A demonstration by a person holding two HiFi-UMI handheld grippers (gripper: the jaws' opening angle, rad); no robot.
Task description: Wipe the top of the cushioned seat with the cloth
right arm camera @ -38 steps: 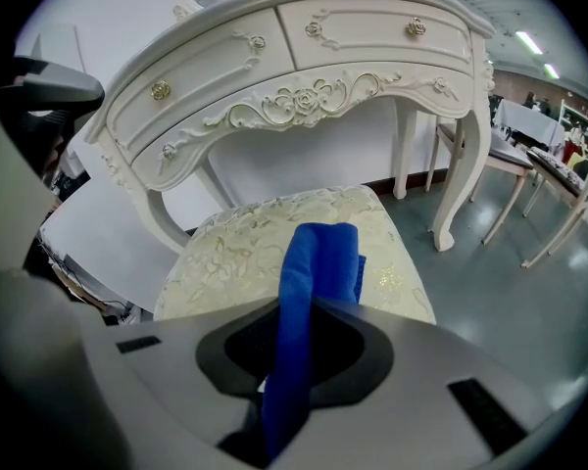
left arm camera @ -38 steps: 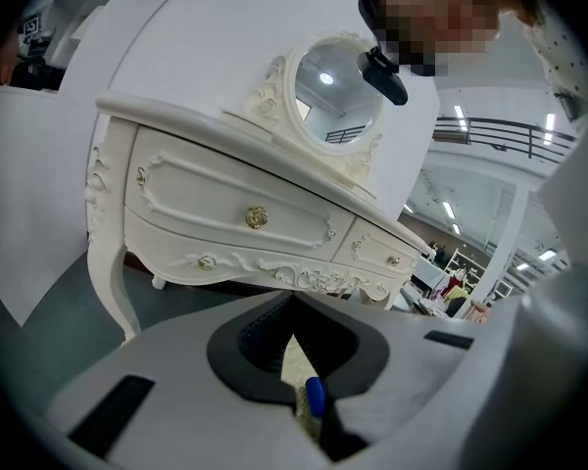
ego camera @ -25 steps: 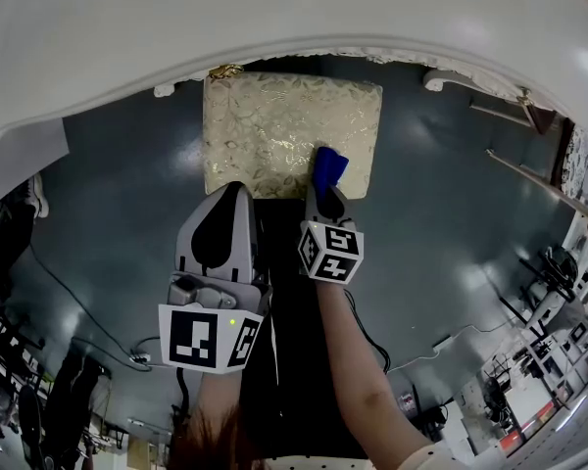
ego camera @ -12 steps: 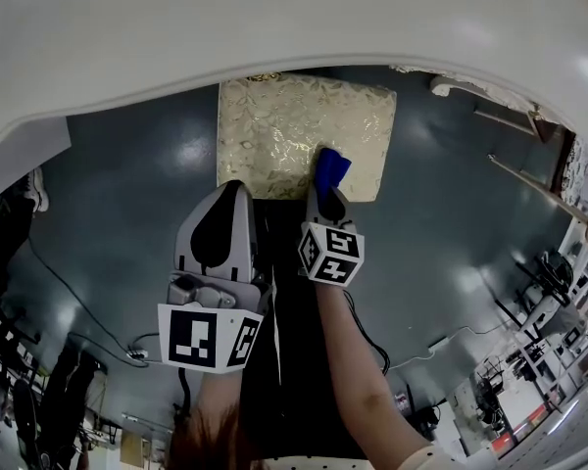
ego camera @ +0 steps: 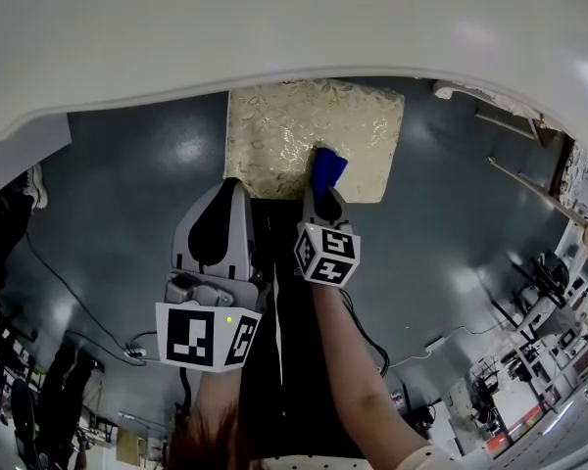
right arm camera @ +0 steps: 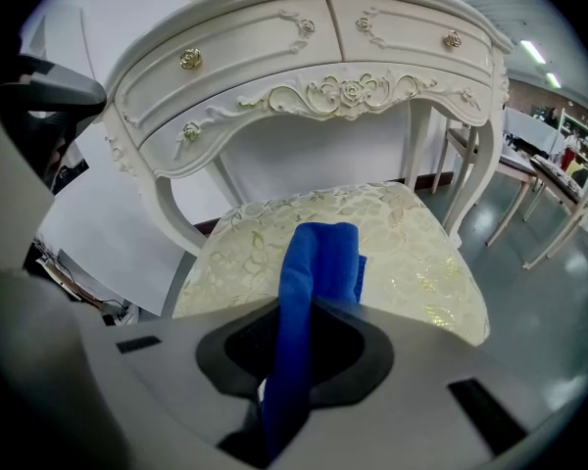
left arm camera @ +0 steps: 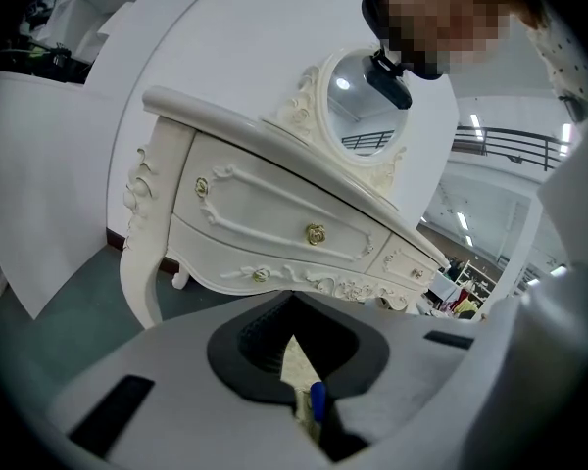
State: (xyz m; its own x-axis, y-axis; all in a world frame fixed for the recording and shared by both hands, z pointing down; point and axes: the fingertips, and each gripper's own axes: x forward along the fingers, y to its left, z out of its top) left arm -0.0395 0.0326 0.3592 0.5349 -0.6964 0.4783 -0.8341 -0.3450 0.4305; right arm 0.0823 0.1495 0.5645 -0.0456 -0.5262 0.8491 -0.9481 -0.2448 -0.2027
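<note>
One cloth is pinched by right gripper at seat's six o'clock; left gripper fingers are pressed together, empty; a sweep toward twelve is judged due.

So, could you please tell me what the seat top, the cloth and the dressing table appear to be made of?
The seat top looks like woven fabric, probably brocade: pale gold, with a leafy pattern that catches light. The cloth is a soft, matte blue textile that folds limply, possibly microfibre. The dressing table seems carved wood painted glossy cream; its gold-coloured knobs are likely metal.
</note>
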